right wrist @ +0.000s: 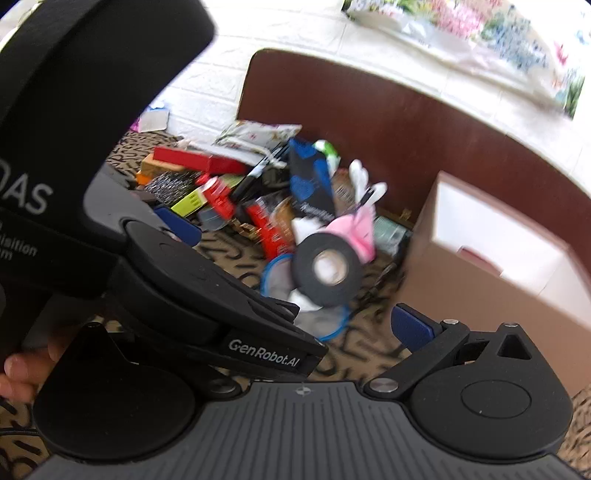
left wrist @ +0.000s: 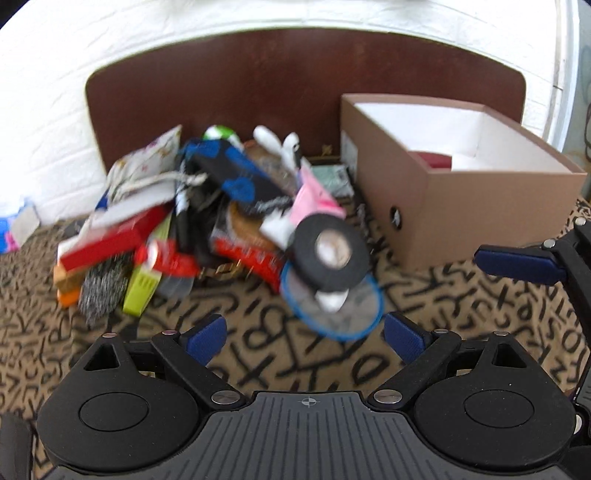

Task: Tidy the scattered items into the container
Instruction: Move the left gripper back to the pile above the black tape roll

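Note:
A heap of loose items lies on the patterned cloth: a black tape roll (left wrist: 331,254) resting on a blue-rimmed round lid (left wrist: 334,306), a pink and white soft toy (left wrist: 312,201), a red box (left wrist: 107,243), a lime green item (left wrist: 142,284). A brown cardboard box (left wrist: 480,199), open on top, stands to the right; it also shows in the right wrist view (right wrist: 491,258). My left gripper (left wrist: 304,338) is open and empty, just short of the lid. My right gripper (right wrist: 295,325) is open and empty, near the tape roll (right wrist: 327,267); its left finger is hidden behind the left gripper.
A dark brown headboard (left wrist: 295,85) stands behind the heap against a white brick wall. The black-lettered tan cloth (left wrist: 258,358) covers the surface. The right gripper's blue finger (left wrist: 517,264) shows at the right edge. A floral bag (right wrist: 480,33) hangs above.

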`<state>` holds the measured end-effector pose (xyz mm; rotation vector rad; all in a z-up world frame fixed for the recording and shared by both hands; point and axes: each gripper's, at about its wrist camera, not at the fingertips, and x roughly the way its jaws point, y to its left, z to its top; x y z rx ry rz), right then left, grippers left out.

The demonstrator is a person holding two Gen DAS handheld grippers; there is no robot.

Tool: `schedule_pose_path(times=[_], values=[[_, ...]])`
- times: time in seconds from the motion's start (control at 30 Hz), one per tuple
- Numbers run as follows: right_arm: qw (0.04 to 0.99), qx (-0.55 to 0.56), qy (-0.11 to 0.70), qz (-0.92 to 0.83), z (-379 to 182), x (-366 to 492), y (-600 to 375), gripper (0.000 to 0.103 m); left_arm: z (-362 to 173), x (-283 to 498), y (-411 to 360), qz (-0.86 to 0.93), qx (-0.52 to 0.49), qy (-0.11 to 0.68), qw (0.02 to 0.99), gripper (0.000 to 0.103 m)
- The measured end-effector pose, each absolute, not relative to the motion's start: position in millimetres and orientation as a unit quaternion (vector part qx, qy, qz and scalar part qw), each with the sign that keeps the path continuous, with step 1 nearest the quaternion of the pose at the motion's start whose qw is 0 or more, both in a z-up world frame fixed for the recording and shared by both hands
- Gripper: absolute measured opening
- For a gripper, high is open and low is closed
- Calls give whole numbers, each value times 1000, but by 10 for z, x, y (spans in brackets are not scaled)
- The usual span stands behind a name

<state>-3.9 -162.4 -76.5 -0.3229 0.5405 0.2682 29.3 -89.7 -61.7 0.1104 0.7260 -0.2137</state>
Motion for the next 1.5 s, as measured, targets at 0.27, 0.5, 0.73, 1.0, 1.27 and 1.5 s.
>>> schedule_pose_path(times=[0.27,0.5,0.73,1.0,1.27,1.5], values=[[944,-129,278,127,-872,75,-1612,103,-668,331,-659,-132,24,347,928,98],[950,-67,289,93,-966,311,-1804,98,-636,615,-599,-153,11,348,925,90],[952,-26,299,59,-1080,516,-1940,84,-643,924,-699,-170,7,356,919,84],[950,56,305,26,-1151,774,-2109,67,-665,1283,-796,-182,6,378,908,59],[948,93,302,38,-1199,922,-2093,51,-699,1430,-818,-190,2,388,902,56],[951,116,284,38,-1186,1037,-2080,42,-797,1609,-848,-191,-1,407,893,52]])
